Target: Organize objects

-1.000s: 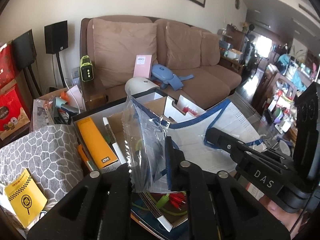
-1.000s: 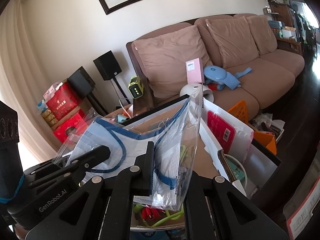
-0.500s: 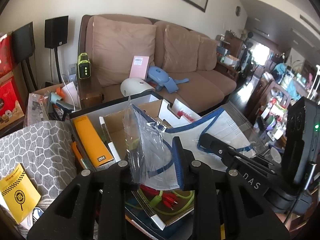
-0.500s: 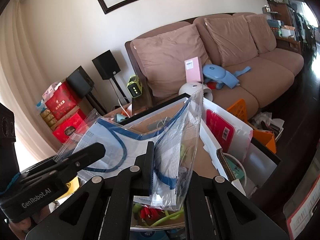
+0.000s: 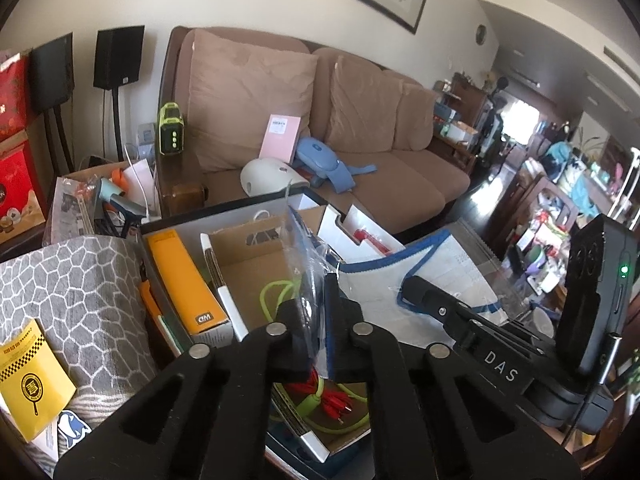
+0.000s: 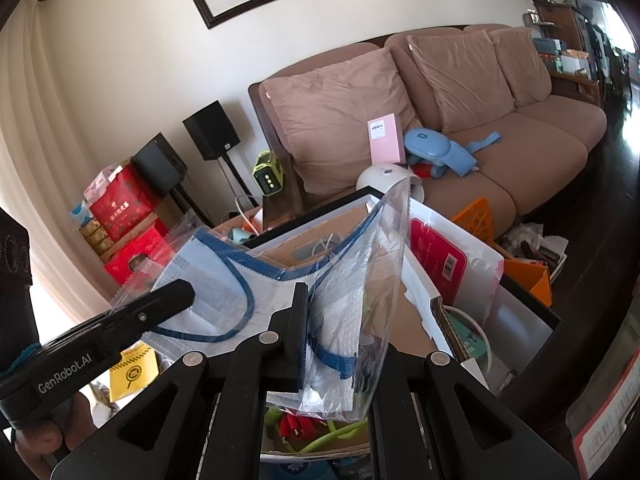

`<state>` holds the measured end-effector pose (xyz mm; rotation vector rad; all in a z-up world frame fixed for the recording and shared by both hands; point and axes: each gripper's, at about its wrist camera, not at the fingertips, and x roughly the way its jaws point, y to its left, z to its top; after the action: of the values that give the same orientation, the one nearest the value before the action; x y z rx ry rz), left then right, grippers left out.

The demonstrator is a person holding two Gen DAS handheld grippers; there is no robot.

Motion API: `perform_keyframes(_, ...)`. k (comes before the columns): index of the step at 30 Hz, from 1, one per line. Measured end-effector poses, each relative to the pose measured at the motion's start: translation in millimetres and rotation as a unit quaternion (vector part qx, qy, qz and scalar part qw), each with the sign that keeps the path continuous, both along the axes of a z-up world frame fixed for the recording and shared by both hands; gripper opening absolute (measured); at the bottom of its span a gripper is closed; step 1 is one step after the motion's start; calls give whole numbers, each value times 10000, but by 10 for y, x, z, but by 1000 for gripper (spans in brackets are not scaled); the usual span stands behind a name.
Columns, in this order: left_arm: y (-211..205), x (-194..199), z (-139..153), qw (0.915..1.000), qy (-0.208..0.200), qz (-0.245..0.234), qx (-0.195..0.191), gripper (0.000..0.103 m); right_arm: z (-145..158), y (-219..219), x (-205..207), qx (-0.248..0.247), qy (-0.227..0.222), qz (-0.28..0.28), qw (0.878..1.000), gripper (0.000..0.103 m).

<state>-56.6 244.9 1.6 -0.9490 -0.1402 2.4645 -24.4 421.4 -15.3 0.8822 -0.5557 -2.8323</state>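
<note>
While pinching the clear plastic bag of face masks (image 5: 420,276) from both ends, holding it stretched above the open black-rimmed box (image 5: 224,224) — nowhere near settled yet. Left gripper (image 5: 318,330) having just been closing, now clamping the bag's near edge between its pads; right gripper (image 6: 320,340) clamping the opposite end, fingers together on the plastic. Hanging the bag at roughly 12 o'clock of each gripper, clear of the cardboard divider (image 5: 256,256) below. Judging the sorting as barely started: green cable with red clips (image 5: 328,404) lying loose at 6 o'clock, orange box (image 5: 186,280) at 9 o'clock already standing upright in the box, bag waiting for a slot.
</note>
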Motion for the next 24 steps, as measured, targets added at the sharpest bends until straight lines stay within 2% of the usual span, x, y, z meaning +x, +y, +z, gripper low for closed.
perform_keyframes(24,-129,21,78,9992,259,304,57,2,-19,15,17,-234,22,101,9997,13)
